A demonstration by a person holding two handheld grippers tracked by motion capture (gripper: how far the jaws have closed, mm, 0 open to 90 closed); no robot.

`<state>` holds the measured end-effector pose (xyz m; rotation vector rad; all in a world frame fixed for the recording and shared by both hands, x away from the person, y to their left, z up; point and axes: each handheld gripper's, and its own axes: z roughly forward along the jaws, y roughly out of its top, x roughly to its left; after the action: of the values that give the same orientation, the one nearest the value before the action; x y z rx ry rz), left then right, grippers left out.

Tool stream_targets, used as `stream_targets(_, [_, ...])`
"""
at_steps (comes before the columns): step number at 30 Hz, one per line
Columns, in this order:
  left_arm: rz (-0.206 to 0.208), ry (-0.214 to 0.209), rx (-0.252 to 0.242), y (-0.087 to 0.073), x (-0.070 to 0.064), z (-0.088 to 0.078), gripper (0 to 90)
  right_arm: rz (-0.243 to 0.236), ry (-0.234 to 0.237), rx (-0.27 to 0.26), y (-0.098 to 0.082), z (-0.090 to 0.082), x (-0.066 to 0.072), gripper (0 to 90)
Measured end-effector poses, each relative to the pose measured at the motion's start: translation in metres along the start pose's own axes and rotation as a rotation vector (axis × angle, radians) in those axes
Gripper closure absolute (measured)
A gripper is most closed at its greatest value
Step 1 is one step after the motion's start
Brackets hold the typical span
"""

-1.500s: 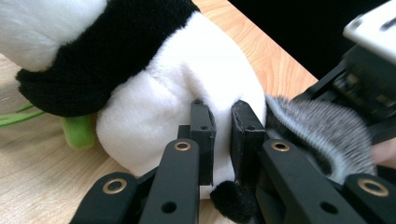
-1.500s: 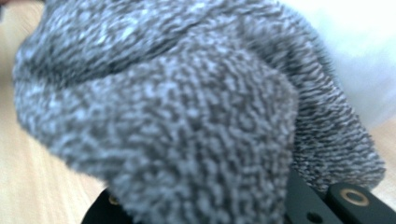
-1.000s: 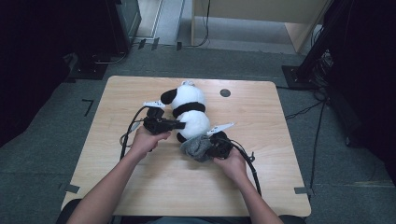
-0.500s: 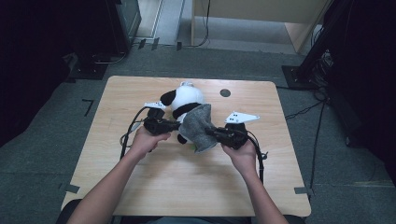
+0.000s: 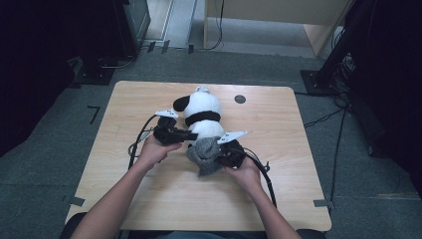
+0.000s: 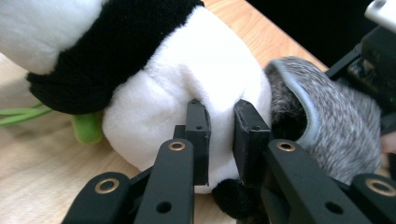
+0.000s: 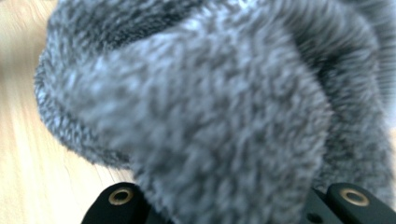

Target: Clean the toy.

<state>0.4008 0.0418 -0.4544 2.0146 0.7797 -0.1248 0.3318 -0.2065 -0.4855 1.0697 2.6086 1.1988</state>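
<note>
Panda toy (image 5: pixel 201 114) lies mid-surface; you're dressing it in the grey knit garment (image 5: pixel 205 155). Your left tool (image 5: pixel 191 135), jaws just easing apart, barely pinches its white plush, while your right tool (image 5: pixel 223 155) is clamped on the knit. Next, pull the garment's opening toward 12 o'clock over the toy's lower end.

The toy panda (image 5: pixel 201 114) is soft, fluffy plush in white and black. The grey hat (image 5: pixel 205 155) is fuzzy knitted cloth with a smooth edge band. The desk (image 5: pixel 278 164) is smooth, pale wood. The left claw (image 6: pixel 220 135) is matt black plastic with shiny brass rivets.
</note>
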Motion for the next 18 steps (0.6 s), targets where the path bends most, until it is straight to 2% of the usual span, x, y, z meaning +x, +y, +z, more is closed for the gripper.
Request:
stream_targets(5, [-0.007,0.003,0.007,-0.001,0.003,-0.001,70.9,0.005,0.006,0.045,-0.004,0.016,0.002,87.6])
stream_targets(8, [0.011,0.016,0.012,-0.001,0.002,-0.001,68.6,0.013,0.012,0.053,-0.006,0.021,0.003,87.6])
stream_targets(14, [0.016,0.020,0.014,-0.003,0.004,0.000,66.7,0.025,0.023,0.058,-0.005,0.021,0.001,87.5])
stream_targets(18, [0.005,0.019,0.023,-0.003,0.007,-0.001,66.0,0.016,0.020,0.053,-0.003,0.015,0.000,87.5])
